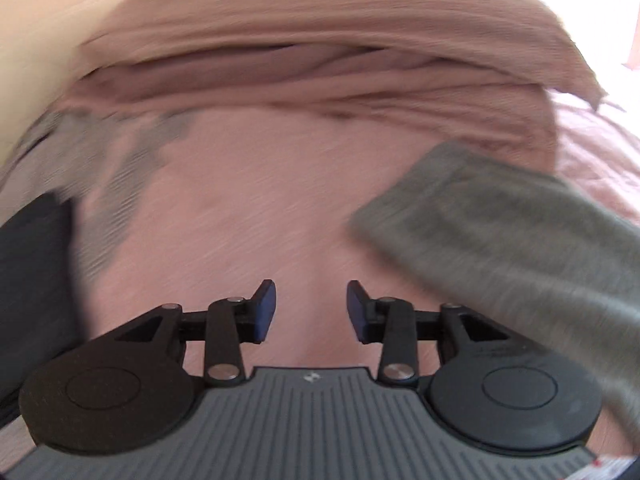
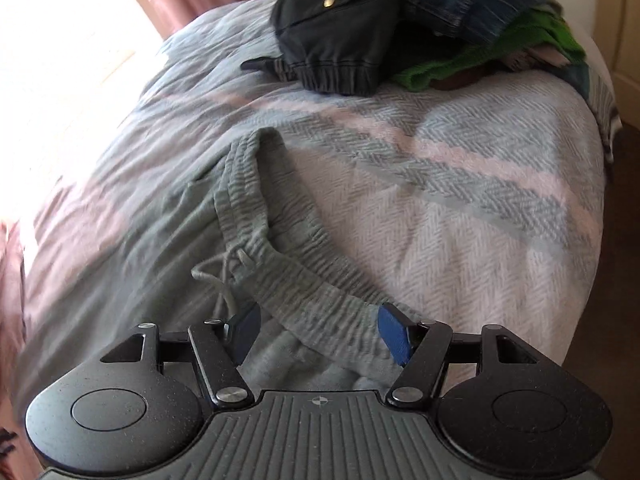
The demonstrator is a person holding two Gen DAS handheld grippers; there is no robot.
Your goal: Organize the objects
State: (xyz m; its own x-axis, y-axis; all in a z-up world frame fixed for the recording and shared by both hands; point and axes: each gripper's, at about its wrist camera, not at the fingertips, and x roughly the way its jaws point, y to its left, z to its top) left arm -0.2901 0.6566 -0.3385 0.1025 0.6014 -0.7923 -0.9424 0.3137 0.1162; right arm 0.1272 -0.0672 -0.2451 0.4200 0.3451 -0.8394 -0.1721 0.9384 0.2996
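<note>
Right wrist view: grey sweatpants (image 2: 256,216) are sprawled across the striped blanket (image 2: 460,208) on the bed, waistband running right up to the camera.
Right gripper (image 2: 320,334): jaws spread wide with the elastic waistband lying between them, pads not pressing on it, so nothing's held yet as far as I can see.
Left gripper (image 1: 311,312): jaws partly apart, nothing between them, just pink sheet (image 1: 260,208) underneath.
How the pants will handle: soft, light, floppy knit, no stiffness at all. They'll sag and trail as soon as you lift, and won't slip much or break.
Where I'd grab: the gathered waistband, it's the thickest, bunchiest part. Stay off the loose drawstring (image 2: 216,276), or you'll only lift the cord.
Only in the right view: the sweatpants laid out, plus a clothes pile at the far end of the bed, with a dark jacket (image 2: 340,28) on top and something green (image 2: 500,48) under it.
Only in the left view: a rumpled pink duvet (image 1: 320,52) bunched up ahead, a grey fabric piece (image 1: 500,240) at the right and a dark cloth (image 1: 32,272) at the left edge. It's all blurry, so I can't tell if that grey bit is part of the same pants.
</note>
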